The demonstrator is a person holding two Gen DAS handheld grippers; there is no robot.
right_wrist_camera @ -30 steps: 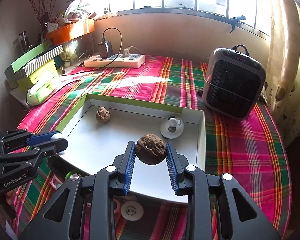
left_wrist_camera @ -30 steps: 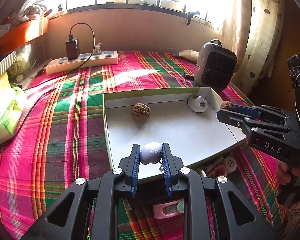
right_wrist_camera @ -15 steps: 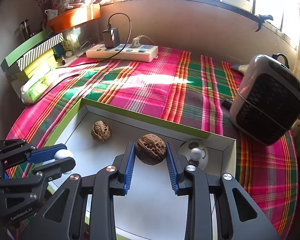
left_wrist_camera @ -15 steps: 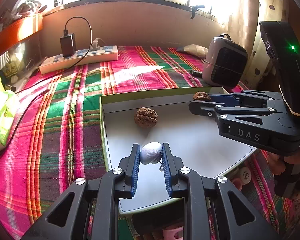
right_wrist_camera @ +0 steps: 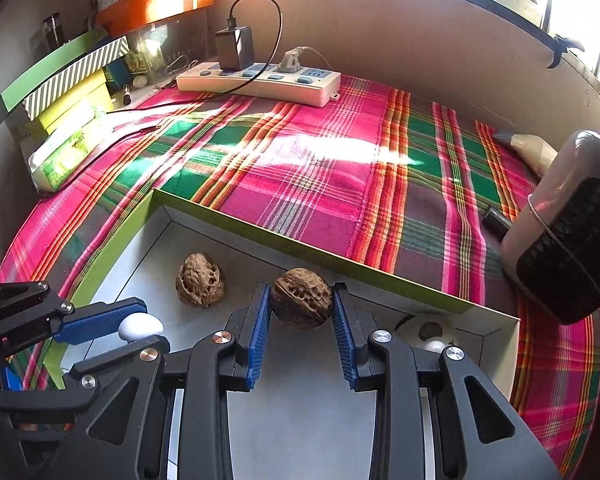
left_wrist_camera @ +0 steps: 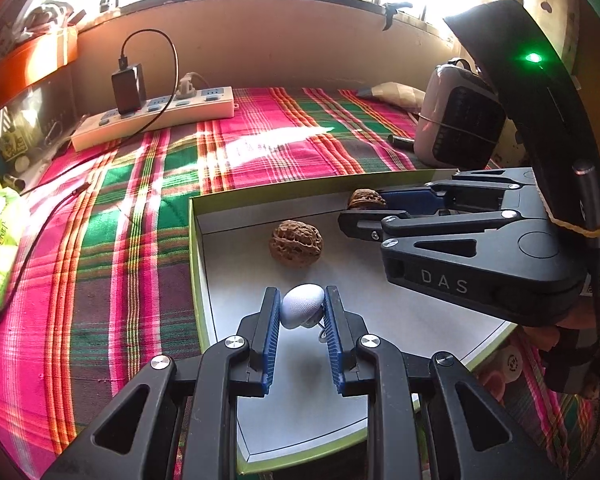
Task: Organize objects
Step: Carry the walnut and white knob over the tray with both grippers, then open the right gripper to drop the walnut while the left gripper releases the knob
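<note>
Nearest in the left wrist view, the left gripper [left_wrist_camera: 301, 320] is clenched on a small pale egg-shaped object [left_wrist_camera: 302, 306], held between its blue pads over the near left part of the shallow white box [left_wrist_camera: 388, 320] with a green rim. Just beyond it a loose walnut [left_wrist_camera: 296, 243] lies on the box floor. To the right, the right gripper [left_wrist_camera: 362, 210] reaches across the box, and only the top of its held walnut [left_wrist_camera: 366, 199] shows above the fingers.

The right wrist view shows that grasp plainly: the right gripper [right_wrist_camera: 301, 312] is clamped on the held walnut [right_wrist_camera: 301, 298], close to the far wall of the box [right_wrist_camera: 308, 248]. The loose walnut [right_wrist_camera: 199, 280] lies just left of it. At the near left the left gripper [right_wrist_camera: 132, 334] appears from the side with the pale egg-shaped object [right_wrist_camera: 140, 327]. Only this view shows a round white item [right_wrist_camera: 430, 334] in the right part of the box, partly hidden behind the gripper.

Beyond the box the worktop is covered by a plaid cloth [right_wrist_camera: 320, 160]. A small heater [left_wrist_camera: 458, 118] stands at the right, and a white power strip [right_wrist_camera: 260, 80] with a black charger [right_wrist_camera: 234, 48] lies at the far edge. The right wrist view alone shows striped and green boxes [right_wrist_camera: 66, 76] at the far left.
</note>
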